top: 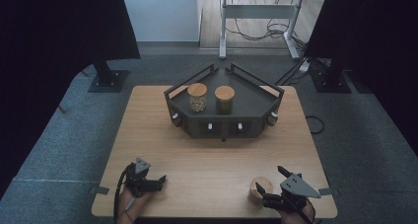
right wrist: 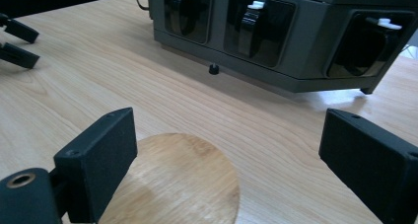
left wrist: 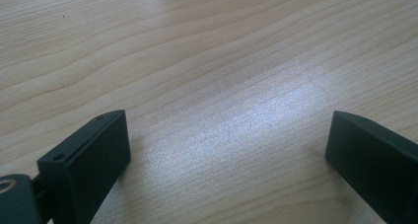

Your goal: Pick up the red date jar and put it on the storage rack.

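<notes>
The right hand-held gripper [top: 267, 181], jaws apart, sits at a wooden-lidded jar [top: 260, 188] on the table [top: 207, 155].

Grey carpet [top: 355, 150], black curtains [top: 54, 26] (dim), desk frame [top: 259, 12]

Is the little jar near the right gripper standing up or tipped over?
Standing up. The jar sits with its round wooden lid flat on top, facing upward, on the table beside the right gripper.

Three wood-lidded jars on the table [top: 148, 135]: two on the dark tray [top: 256, 98], jar with pale contents [top: 197, 97] at nine o'clock of the dark jar [top: 225, 99], one lone jar [top: 258, 189] at six o'clock. Two grippers, left gripper [top: 160, 179] and right gripper [top: 268, 179].
</notes>
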`<state>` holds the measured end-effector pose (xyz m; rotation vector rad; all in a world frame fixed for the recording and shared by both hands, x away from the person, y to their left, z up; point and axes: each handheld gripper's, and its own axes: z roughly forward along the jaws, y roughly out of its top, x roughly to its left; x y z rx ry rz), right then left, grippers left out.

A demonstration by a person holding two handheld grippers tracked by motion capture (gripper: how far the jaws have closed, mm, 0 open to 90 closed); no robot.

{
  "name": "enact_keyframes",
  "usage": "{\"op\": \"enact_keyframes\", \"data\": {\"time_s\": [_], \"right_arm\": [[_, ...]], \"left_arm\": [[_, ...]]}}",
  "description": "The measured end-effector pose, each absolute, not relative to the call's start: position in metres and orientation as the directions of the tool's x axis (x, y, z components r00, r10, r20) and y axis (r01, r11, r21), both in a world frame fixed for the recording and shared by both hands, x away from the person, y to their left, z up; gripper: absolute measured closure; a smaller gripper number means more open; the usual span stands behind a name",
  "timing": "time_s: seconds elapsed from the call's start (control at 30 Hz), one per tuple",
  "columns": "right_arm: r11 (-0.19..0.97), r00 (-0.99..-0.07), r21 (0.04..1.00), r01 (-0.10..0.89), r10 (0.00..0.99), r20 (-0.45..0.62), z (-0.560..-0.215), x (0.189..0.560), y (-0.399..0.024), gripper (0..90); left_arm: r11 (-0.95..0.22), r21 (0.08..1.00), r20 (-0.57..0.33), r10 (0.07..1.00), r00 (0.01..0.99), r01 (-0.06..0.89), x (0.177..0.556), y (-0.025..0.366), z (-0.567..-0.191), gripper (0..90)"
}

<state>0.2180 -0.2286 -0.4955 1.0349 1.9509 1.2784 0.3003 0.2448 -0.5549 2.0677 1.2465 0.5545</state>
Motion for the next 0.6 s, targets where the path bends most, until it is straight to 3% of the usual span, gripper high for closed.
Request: {"op": "enact_keyframes", "data": {"time_s": [0.6], "right_arm": [[0.237,-0.575,0.930,0.282,0.817,-0.034,-0.501,0.212,-0.216,7.0]], "left_arm": [[-0.335,0.716,0.023,0.888,0.459,0.612,0.300,0.245,-0.555,3.0]]}}
